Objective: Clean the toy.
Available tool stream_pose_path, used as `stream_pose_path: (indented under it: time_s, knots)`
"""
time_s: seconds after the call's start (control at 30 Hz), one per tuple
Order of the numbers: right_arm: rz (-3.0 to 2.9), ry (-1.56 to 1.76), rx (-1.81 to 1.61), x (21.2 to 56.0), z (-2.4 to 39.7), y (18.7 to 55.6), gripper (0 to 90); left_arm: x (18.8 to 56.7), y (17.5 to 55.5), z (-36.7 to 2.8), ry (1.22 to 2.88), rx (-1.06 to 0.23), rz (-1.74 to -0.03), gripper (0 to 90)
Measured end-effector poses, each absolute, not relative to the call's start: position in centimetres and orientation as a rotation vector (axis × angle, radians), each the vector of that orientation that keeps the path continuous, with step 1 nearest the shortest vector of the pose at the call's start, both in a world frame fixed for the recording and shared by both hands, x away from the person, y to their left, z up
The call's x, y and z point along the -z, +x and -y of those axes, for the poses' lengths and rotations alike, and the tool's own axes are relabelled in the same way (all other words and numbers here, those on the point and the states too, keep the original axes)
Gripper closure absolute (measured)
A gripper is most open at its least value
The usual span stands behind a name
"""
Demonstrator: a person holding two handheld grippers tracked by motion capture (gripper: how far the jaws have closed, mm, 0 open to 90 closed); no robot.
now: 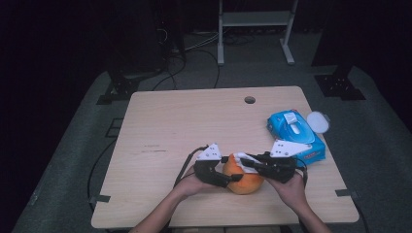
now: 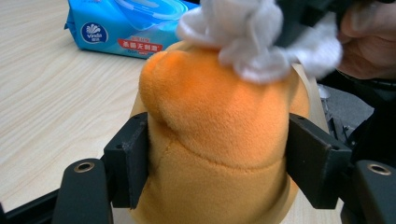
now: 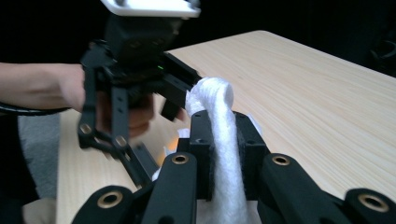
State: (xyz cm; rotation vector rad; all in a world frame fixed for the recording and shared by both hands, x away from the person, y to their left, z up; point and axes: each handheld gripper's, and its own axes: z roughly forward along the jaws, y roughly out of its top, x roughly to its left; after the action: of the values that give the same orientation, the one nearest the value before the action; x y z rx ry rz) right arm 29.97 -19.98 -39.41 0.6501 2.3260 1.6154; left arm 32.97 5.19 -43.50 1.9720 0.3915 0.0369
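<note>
Evidently the wiping step is under way: the left claw (image 1: 228, 178) pinches the orange plush toy (image 1: 245, 180) near the table's (image 1: 160, 126) front edge, while the right claw (image 1: 244, 161), pinching a white wet wipe (image 2: 261, 42), rests it on the toy's top. Next, I judge, the wipe must rub across the plush while the left claw steadies it.

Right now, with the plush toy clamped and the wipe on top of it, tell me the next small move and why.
Probably draw the right tongs across the top of the orange plush toy. They pinch the white wipe, which already rests on the toy's crown, and the left tongs grip the toy on both sides, so it should hold steady for a wiping stroke.
</note>
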Motion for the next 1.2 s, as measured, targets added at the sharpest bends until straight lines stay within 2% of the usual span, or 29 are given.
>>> stream_pose_path:
  time_s: [0.27, 0.67, 0.87, 1.2]
  knots:
    - [-2.287, 0.715, -1.595, 40.3, 22.6, 28.8, 79.3, 43.6, 33.2, -5.3, 1.954, -0.024, -0.43, 29.5]
    - [-2.319, 0.616, -1.602, 40.0, 20.4, 28.9, 79.2, 43.6, 33.7, -5.6, 1.925, -0.011, -0.512, 29.7]
    - [-2.303, 0.655, -1.604, 40.0, 21.2, 29.1, 79.3, 43.6, 33.4, -5.2, 1.93, -0.017, -0.502, 29.7]
    - [-2.32, 0.567, -1.594, 39.1, 18.6, 29.8, 79.3, 43.1, 31.9, -4.1, 1.984, -0.081, -0.407, 29.3]
